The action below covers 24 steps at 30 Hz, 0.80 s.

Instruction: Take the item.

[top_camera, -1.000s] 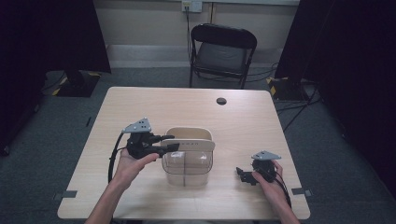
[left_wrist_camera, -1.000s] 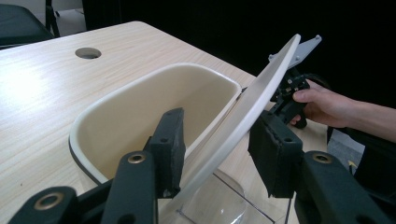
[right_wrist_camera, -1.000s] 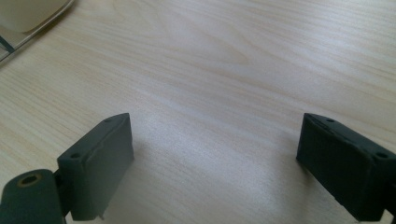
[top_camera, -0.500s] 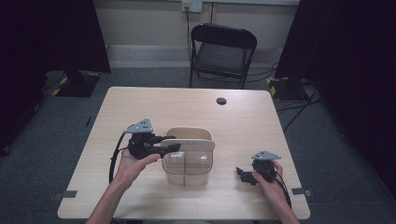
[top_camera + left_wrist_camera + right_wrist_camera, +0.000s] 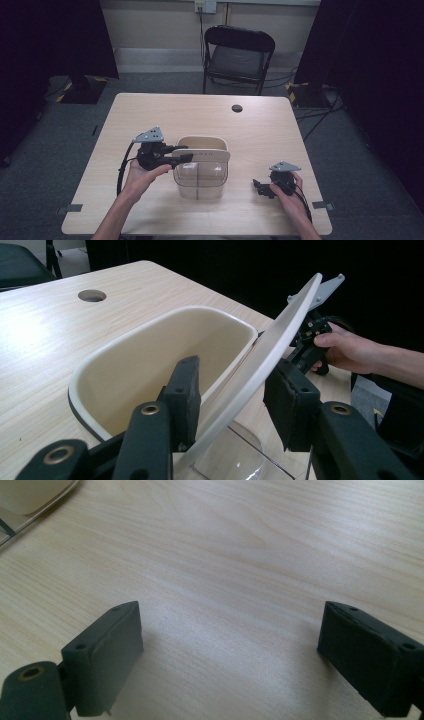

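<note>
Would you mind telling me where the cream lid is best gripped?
Grip the lid by its thin edge, from the left, as the left gripper does: it stands tilted on edge over the clear box, so the flat faces suit the pads.

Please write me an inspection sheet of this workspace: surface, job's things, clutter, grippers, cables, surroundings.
Surface: light wooden table with a round hole.
Job's things: clear container; cream lid tilted above it.
Clutter: nothing seen.
Grippers: left gripper, jaws shut on the lid's edge; right gripper low over the table, jaws open, holding nothing.
Cables: black cable loops from the left gripper; wall cable behind the chair.
Surroundings: black folding chair, dark curtains, grey carpet.
</note>
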Available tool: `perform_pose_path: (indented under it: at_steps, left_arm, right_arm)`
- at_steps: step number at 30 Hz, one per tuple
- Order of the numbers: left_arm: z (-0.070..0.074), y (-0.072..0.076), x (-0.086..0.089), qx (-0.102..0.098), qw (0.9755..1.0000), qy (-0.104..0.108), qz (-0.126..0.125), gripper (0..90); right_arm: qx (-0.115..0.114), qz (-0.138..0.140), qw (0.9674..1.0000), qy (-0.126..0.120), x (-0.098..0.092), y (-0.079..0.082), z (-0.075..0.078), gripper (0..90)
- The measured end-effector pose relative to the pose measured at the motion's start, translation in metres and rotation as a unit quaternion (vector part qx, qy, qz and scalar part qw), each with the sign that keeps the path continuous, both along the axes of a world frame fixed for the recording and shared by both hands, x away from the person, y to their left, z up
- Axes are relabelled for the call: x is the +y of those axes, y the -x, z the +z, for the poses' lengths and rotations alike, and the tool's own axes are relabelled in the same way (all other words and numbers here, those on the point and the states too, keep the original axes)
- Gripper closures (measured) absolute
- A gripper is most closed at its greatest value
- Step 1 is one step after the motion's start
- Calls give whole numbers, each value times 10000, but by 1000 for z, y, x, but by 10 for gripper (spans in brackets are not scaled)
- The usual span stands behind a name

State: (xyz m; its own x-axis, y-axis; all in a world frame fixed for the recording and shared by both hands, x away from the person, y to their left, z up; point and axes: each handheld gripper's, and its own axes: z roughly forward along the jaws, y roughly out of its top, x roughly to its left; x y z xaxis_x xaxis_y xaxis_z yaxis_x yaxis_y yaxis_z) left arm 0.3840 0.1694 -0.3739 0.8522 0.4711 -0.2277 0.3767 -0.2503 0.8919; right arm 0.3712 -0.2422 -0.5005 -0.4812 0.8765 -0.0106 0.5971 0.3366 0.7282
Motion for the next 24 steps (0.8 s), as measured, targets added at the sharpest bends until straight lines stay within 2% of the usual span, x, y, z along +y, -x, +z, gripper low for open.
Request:
perform_pose_path:
  at_steps: [17,18,24]
  left_arm:
    - [0,0,0,42,10000,43,3,582]
    - [-1,-1,0,31,9999,96,-20,583]
    - [-1,-1,0,9,10000,56,-21,585]
  right_arm:
    - [1,-2,10000,1,0,0,0,100]
    - [1,-2,10000,1,0,0,0,100]
    - [0,1,10000,0,0,0,0,100]
